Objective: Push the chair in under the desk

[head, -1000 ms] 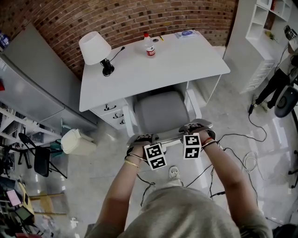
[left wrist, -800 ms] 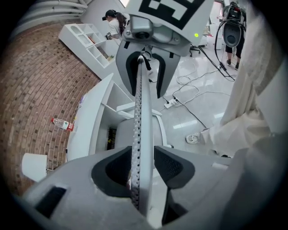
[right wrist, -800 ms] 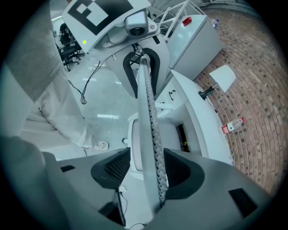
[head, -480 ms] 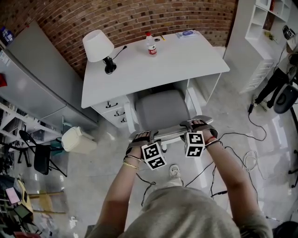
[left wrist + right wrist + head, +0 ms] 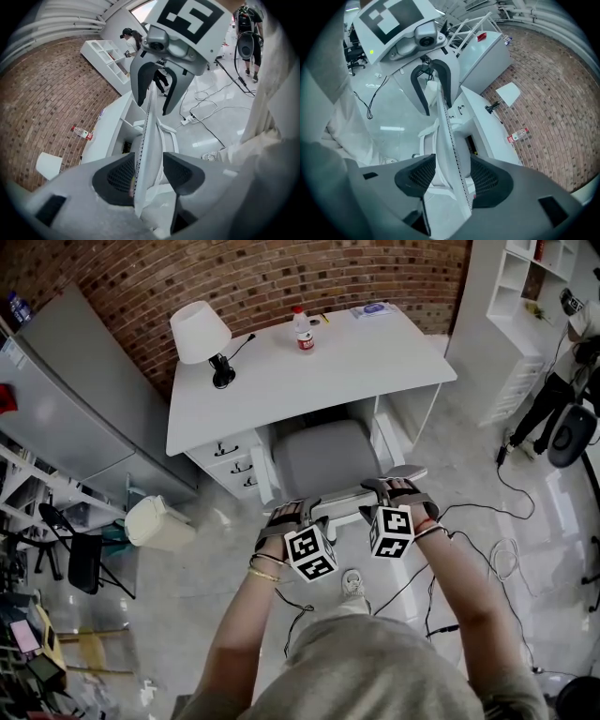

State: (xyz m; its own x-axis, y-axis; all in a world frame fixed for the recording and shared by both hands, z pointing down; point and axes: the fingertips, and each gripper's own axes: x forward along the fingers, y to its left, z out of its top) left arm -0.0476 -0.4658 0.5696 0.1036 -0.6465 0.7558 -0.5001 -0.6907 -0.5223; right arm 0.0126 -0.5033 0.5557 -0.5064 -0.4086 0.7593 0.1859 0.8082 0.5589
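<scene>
**Release at the chair back.** The fingers (image 5: 183,171) of the left gripper (image 5: 296,513) and right gripper (image 5: 401,487) have just been opening. They now stand wide apart astride the backrest (image 5: 146,154) edge, clamping nothing. The chair (image 5: 324,457) lies at 12 o'clock of both grippers. Its front is tucked under the 6 o'clock edge of the bench (image 5: 375,362), where it was a second ago. The push appears finished, with only withdrawal left.

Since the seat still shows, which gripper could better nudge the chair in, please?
Probably the left gripper, marginally: both have just been opening astride the backrest edge, which sits closer between the left's pads; the right gripper shows more slack.
</scene>
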